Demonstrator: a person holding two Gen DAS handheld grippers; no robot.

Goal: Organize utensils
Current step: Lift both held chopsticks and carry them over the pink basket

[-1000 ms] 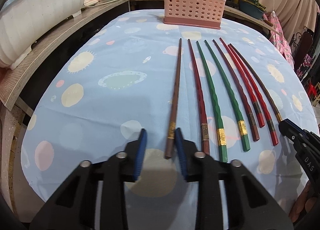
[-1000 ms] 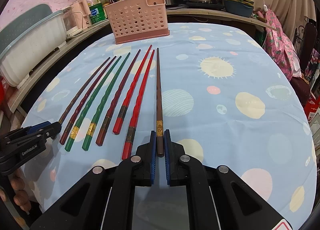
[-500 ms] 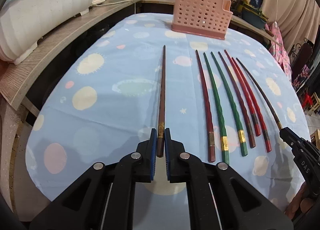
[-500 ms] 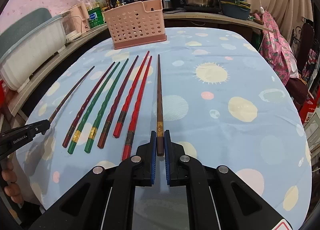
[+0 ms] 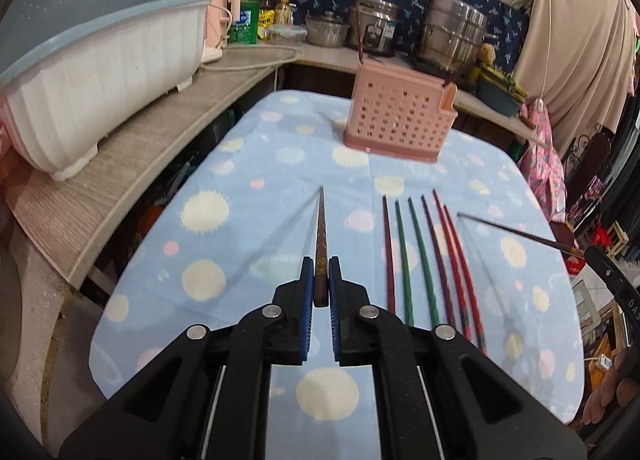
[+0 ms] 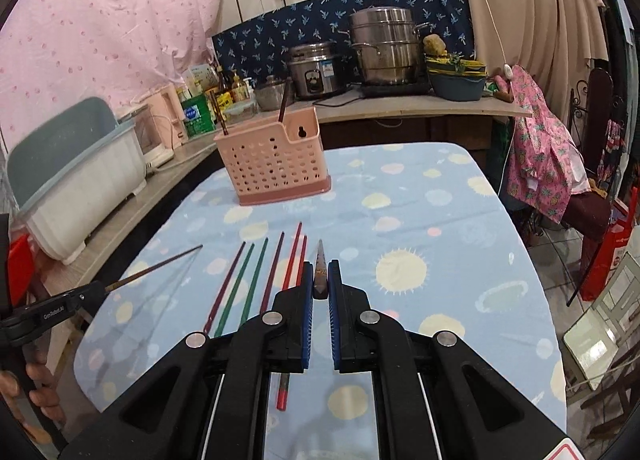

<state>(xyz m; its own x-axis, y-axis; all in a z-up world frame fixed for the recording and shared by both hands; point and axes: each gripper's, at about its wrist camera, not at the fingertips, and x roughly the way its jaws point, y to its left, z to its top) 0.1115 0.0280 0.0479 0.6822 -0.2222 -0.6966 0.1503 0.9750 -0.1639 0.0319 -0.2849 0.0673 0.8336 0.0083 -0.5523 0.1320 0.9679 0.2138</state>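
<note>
Two brown chopsticks are now off the surface, one per gripper. Left gripper (image 5: 321,286) has its jaws clamped on the butt of the left brown chopstick (image 5: 321,244), which a second ago lay at the left end of the row with those jaws apart around it; now it points forward, tip raised over the cloth. Right gripper (image 6: 320,280) was already clamped on the right brown chopstick (image 6: 320,272) and has lifted it too.

Six chopsticks (image 5: 424,260) are left flat on the blue tablecloth (image 5: 248,195): dark red, two green, dark red, two bright red, untouched.

Further back, the pink utensil basket (image 6: 272,163) stands well apart from both tips, with two dark sticks already upright in it.

Read: pick-up done, matched pair in hand, next is carrying to the basket. Risk looks like long sticks pivoting in the jaws.
</note>
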